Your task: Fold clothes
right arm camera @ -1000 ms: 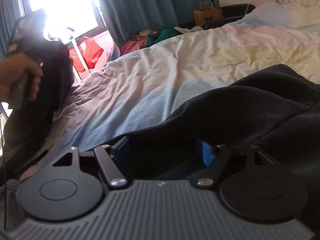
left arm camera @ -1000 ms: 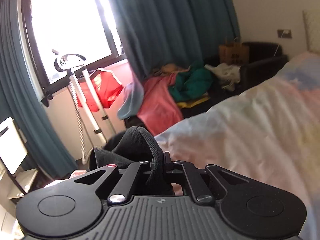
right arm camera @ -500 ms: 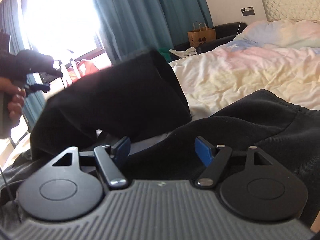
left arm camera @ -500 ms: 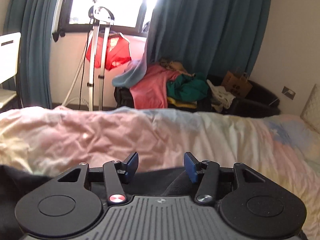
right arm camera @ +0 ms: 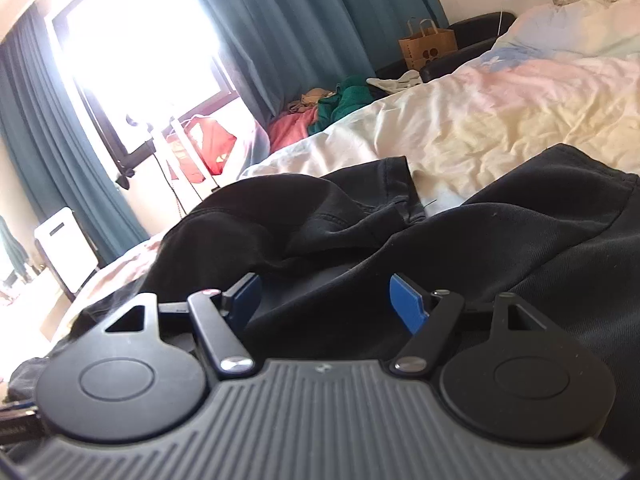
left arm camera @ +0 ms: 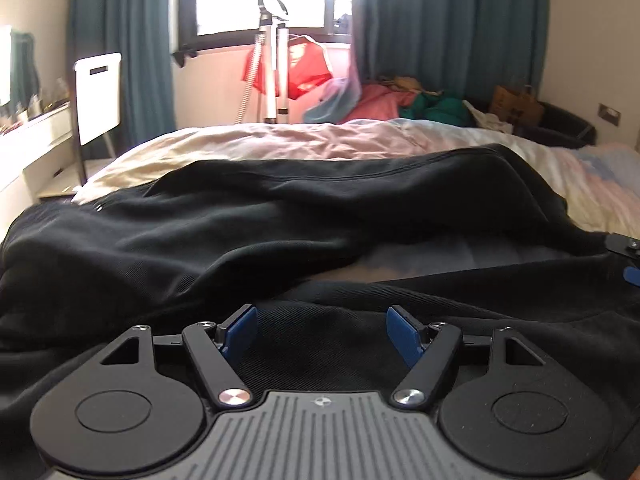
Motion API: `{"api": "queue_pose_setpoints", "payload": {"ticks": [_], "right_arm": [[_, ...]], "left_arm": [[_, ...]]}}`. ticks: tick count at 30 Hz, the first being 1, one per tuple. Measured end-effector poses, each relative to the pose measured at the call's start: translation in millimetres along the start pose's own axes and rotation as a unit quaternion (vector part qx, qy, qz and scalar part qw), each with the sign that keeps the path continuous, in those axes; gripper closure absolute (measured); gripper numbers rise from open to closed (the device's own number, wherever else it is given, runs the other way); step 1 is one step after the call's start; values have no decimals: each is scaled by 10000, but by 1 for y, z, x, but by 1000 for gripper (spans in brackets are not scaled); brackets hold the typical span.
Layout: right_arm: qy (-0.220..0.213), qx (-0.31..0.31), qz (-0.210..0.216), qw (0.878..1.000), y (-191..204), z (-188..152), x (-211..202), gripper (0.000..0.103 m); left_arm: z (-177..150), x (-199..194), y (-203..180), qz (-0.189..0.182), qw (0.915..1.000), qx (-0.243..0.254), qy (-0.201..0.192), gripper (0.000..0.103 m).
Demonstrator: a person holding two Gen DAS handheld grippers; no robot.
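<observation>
A black garment (left arm camera: 280, 216) lies spread on the pastel bedsheet (left arm camera: 280, 140), one part laid over in a rumpled fold (right arm camera: 304, 208). My left gripper (left arm camera: 322, 322) hovers low over the garment's near edge. Its jaws are opening, with black cloth beneath them and nothing pinched between the blue pads (left arm camera: 240, 322). My right gripper (right arm camera: 325, 296) is open over the same garment (right arm camera: 500, 248), and its pads press on nothing. A blue-tipped finger, probably the right gripper's, shows at the right edge of the left wrist view.
Beyond the bed stand a garment steamer pole (left arm camera: 276, 60) with a red cloth (left arm camera: 308, 72), a pile of pink and green clothes (left arm camera: 400, 100), a brown paper bag (right arm camera: 428, 46) and a white chair (left arm camera: 98, 96). Teal curtains (right arm camera: 320, 20) frame the bright window.
The left gripper let go of the bunched black cloth and swung down low over the garment. The part it held up now lies folded across the bed. The right gripper barely moved.
</observation>
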State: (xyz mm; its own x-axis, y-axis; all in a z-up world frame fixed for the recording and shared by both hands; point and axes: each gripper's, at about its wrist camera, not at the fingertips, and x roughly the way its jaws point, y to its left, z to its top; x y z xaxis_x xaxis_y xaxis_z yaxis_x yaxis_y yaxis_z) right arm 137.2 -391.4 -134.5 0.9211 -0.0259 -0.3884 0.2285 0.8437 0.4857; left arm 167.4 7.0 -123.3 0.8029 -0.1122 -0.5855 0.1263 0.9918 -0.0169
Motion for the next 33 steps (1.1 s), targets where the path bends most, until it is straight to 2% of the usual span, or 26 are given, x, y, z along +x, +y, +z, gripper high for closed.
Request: {"api": "queue_pose_setpoints", "payload": {"ticks": [3, 9, 14, 18, 20, 23, 25, 27, 28, 29, 30, 31, 32, 33], "right_arm": [[161, 408, 372, 9983, -4, 4, -2, 28], [286, 994, 875, 9908, -12, 10, -2, 28], [631, 1741, 1216, 9751, -25, 3, 5, 29], [759, 1891, 1154, 9722, -23, 15, 32, 29], [723, 1631, 948, 9794, -16, 25, 47, 29], [920, 1690, 470, 9802, -17, 41, 82, 29], [1023, 1681, 244, 9801, -18, 50, 104, 29], [1083, 1630, -197, 9805, -21, 57, 122, 46], [1116, 1635, -363, 9795, -24, 60, 131, 63], [1153, 1656, -485, 9782, -28, 63, 138, 84], [1209, 1746, -557, 9756, -33, 65, 144, 91], [1205, 1818, -609, 9740, -35, 69, 145, 95], [1159, 1856, -667, 9735, -36, 75, 145, 97], [1112, 1893, -725, 9729, -37, 81, 144, 97]], "left_arm": [[-4, 0, 17, 174, 9995, -216, -181, 30], [4, 20, 8, 118, 9975, 544, -436, 30], [19, 42, -1, 427, 9959, 647, -476, 30], [18, 57, -5, 620, 9925, 916, -511, 30], [17, 66, -5, 674, 9919, 962, -479, 30], [16, 73, -2, 637, 9930, 907, -401, 31], [16, 75, 1, 595, 9935, 883, -409, 40], [14, 75, 10, 524, 9954, 669, -450, 54], [14, 75, 15, 489, 9961, 561, -471, 57], [13, 75, 20, 452, 9968, 452, -490, 66], [12, 75, 26, 398, 9976, 293, -485, 74], [13, 72, 30, 368, 9978, 190, -519, 79], [14, 70, 35, 338, 9979, 88, -554, 88], [14, 67, 40, 308, 9978, -15, -589, 103]]}}
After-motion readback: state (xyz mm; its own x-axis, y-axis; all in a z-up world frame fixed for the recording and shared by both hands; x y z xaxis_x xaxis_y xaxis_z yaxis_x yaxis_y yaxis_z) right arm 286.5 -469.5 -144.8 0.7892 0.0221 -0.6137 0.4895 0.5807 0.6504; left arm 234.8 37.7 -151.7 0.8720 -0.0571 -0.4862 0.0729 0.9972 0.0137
